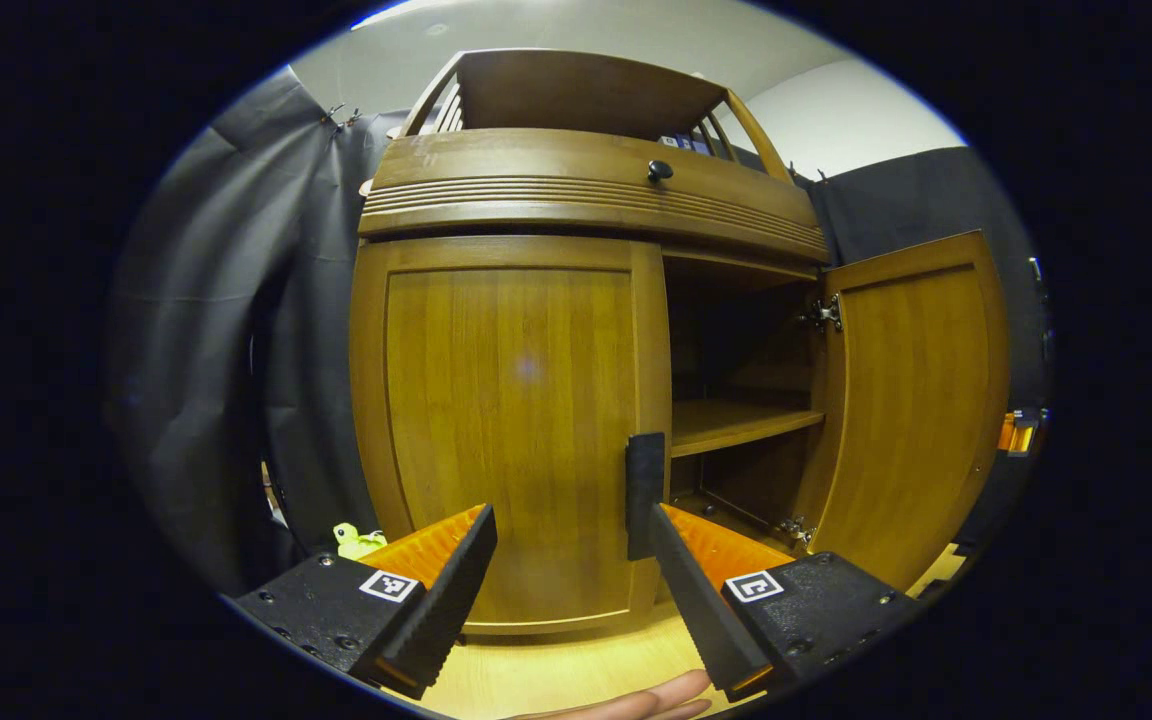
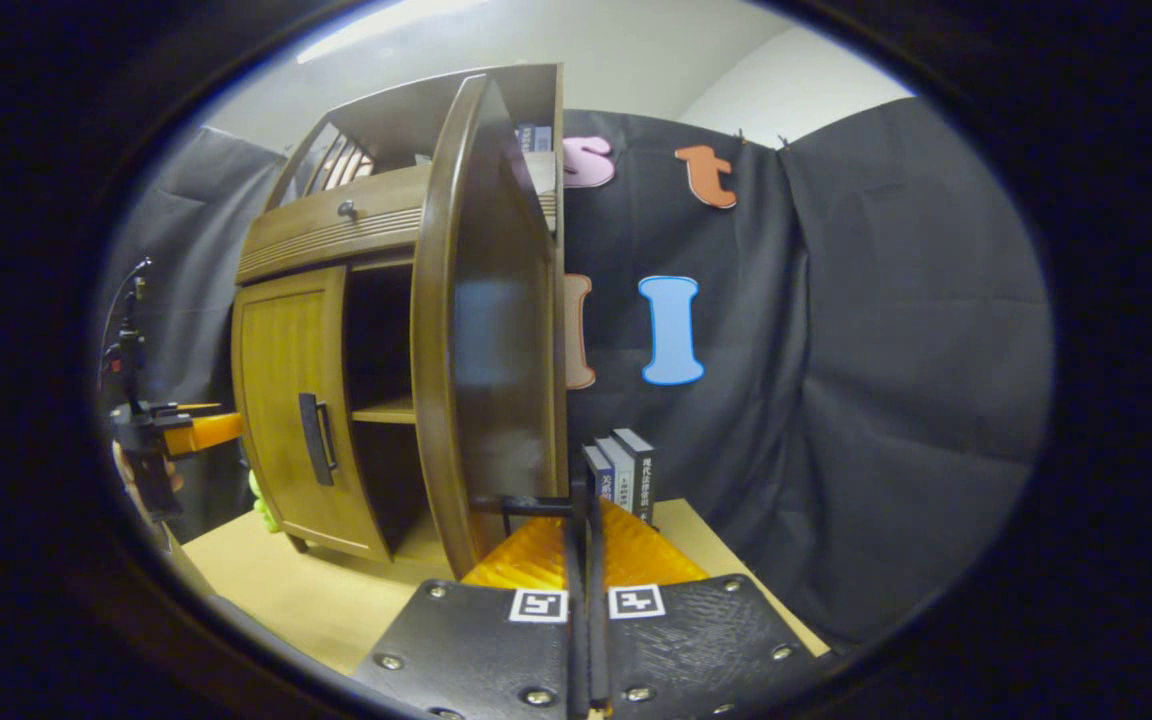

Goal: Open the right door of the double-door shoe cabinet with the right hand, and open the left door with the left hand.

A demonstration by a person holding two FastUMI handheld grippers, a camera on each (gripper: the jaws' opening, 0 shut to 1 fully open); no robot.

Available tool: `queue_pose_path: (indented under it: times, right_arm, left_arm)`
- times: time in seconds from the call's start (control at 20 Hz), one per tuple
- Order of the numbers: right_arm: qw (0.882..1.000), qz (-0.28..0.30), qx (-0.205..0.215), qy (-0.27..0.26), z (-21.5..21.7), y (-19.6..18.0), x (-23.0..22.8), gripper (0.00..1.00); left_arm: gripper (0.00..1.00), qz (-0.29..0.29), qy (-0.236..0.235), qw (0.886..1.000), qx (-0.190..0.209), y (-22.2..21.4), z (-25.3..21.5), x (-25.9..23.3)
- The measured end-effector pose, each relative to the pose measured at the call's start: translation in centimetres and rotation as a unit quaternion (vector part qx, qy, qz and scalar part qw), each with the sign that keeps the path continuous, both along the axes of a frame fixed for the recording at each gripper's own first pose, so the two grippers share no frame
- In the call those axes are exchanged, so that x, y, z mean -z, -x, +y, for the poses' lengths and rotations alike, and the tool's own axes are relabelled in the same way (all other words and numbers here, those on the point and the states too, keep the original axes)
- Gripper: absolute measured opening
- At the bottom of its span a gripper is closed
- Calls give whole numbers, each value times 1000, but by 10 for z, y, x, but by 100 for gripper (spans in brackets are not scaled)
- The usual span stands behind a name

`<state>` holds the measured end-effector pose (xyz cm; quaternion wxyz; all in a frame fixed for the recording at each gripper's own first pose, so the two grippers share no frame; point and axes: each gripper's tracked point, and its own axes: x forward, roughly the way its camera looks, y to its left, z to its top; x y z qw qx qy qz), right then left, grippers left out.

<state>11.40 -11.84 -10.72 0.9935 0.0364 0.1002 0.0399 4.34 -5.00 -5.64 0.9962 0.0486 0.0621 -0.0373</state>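
Judging by its solid wood panel and metal hinges, the left door (image 1: 511, 420) of the shoe cabinet (image 1: 586, 190) should swing stiffly but freely, rigid and not fragile. The place to take it is the slim black handle (image 1: 644, 495), upright along its inner edge. The left hand-held gripper (image 1: 571, 530) is spread wide and holds nothing. The door sits shut between its fingers, and the handle lies just beside the right finger (image 1: 696, 560); whether they touch I cannot tell.

The right door (image 2: 481, 330) stands swung well open, edge-on in the right gripper view. The right hand-held gripper (image 2: 586, 520) is closed to a thin slit at the door's black handle (image 2: 536, 505), apparently pinching it. Books (image 2: 621, 470) stand on the pale surface (image 2: 266, 580) beside the cabinet.
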Motion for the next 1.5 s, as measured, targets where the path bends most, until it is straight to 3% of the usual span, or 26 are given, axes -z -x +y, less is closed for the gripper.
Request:
queue_pose_path:
  times: [0.2, 0.25, 0.35, 0.55, 0.65, 0.7, 0.85, 0.9, 1.15, 1.25, 1.45, 1.5]
  right_arm:
    - [999, -15, -34, -10, -13, 0, 1, 1]
    - [999, -17, -38, -10, -17, 0, 0, 9]
    - [999, -23, -43, -17, -26, -5, 2, 6]
    - [999, -34, -37, -5, -42, 1, 4, 9]
    - [999, -28, -14, -12, -56, 9, 7, 32]
    - [1000, -27, 2, -11, -64, 17, 8, 48]
    - [999, -31, 38, -5, -80, 40, 3, 83]
    - [998, -34, 47, -2, -82, 50, -3, 99]
    - [990, -34, 122, 68, -83, 92, -12, 99]
    - [993, -57, 94, 50, -40, 100, -14, 95]
    - [995, -95, 17, -1, 58, 128, -18, 99]
    - [995, -103, -5, -6, 83, 135, -20, 99]
  left_arm:
    - [92, 11, -4, 1000, 0, -3, -5, 8]
    - [93, 11, -6, 1000, -3, -3, -5, 8]
    - [92, 8, -8, 1000, -6, -6, -3, 8]
    - [95, 9, -2, 1000, -1, -11, -7, 12]
    - [92, 16, 0, 1000, 1, -18, -9, 19]
    - [96, 16, -2, 1000, 1, -22, -10, 21]
    - [93, 18, -4, 1000, -1, -35, -14, 30]
    - [96, 18, 0, 1000, -2, -38, -17, 32]
    - [96, -9, 5, 1000, 8, -61, -31, 38]
    - [93, -36, 20, 999, 7, -72, -33, 31]
    - [95, -47, 52, 998, 7, -100, -44, 43]
    - [91, -46, 53, 997, 30, -107, -53, 45]
